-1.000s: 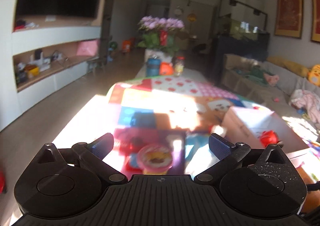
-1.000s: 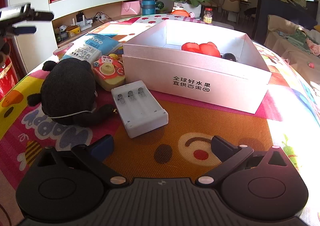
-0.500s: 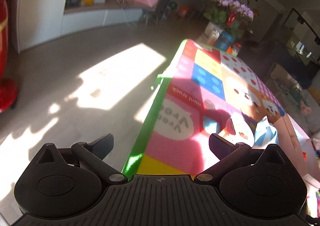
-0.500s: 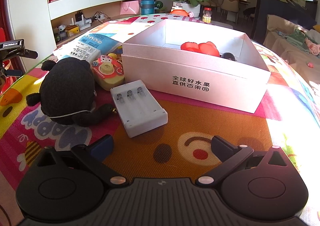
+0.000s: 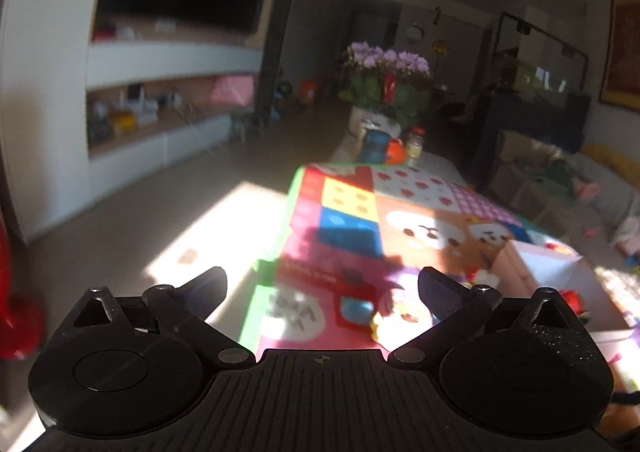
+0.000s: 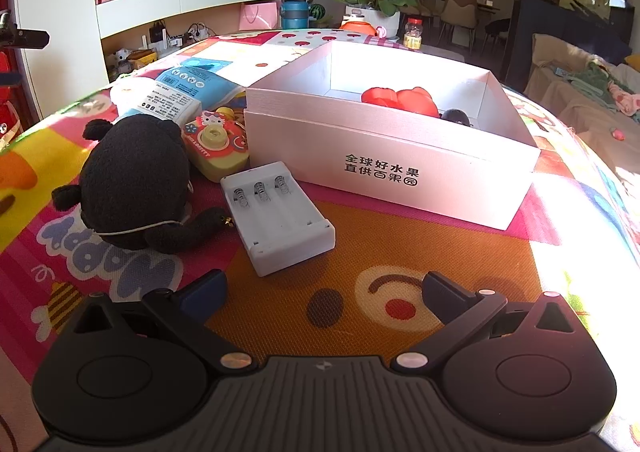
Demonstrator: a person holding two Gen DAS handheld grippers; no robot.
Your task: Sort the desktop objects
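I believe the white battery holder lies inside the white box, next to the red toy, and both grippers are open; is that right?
Not quite. The right wrist view shows the battery holder lying on the mat in front of the white box, not inside it. The red toy is in the box, and both grippers are open.

Both the left gripper point(image 5: 320, 288) and right gripper point(image 6: 322, 292) are showing matte black ribbed housings, round pivot discs, silver screws and dark blue finger pads point(image 6: 202, 290)

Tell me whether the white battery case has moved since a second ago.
No. In the right wrist view the white battery case lies at the same spot, between the black plush toy and the white box.
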